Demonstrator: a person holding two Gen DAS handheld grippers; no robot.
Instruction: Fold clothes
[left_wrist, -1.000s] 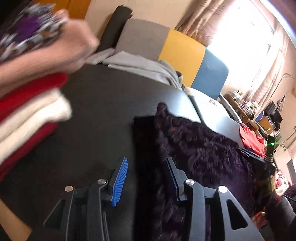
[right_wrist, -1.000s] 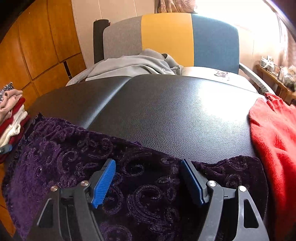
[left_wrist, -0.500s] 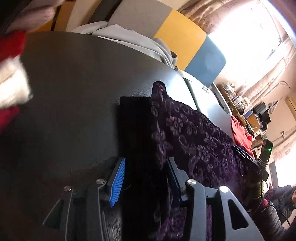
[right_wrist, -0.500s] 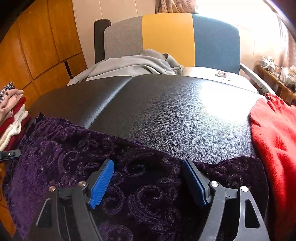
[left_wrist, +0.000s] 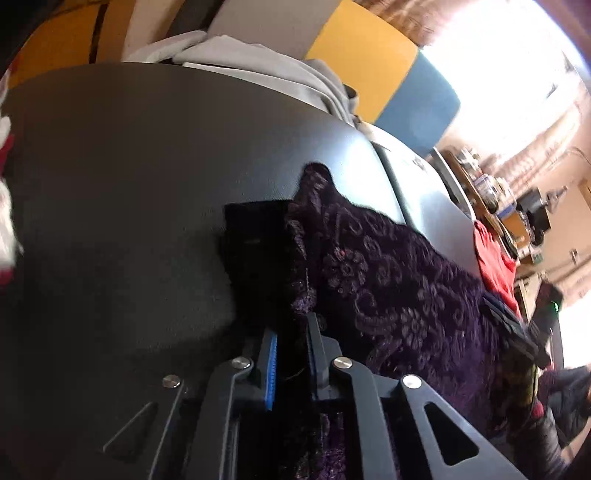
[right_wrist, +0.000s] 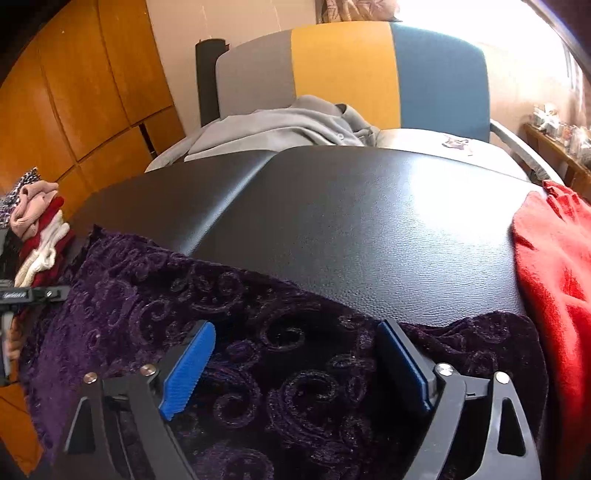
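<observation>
A dark purple velvet garment (right_wrist: 229, 306) with a swirl pattern lies along the near edge of the black padded table (right_wrist: 362, 221). In the left wrist view the garment (left_wrist: 399, 288) runs to the right, with its dark folded end (left_wrist: 255, 236) ahead of my left gripper (left_wrist: 291, 332), which is shut on that end of the cloth. My right gripper (right_wrist: 295, 354) is open, its blue-padded fingers (right_wrist: 192, 365) resting over the garment's near edge. The left gripper also shows at the left edge of the right wrist view (right_wrist: 26, 295).
A stack of folded red, white and pink clothes (right_wrist: 40, 229) sits at the table's left end. A red garment (right_wrist: 554, 280) lies at the right end. Behind the table stands a grey, yellow and blue chair (right_wrist: 343, 70) with a grey garment (right_wrist: 280, 125) on it.
My left gripper has closed on the garment's left end; it was open around it before. The hand and the clothes stack have slid out of its view. The right gripper stays open.
</observation>
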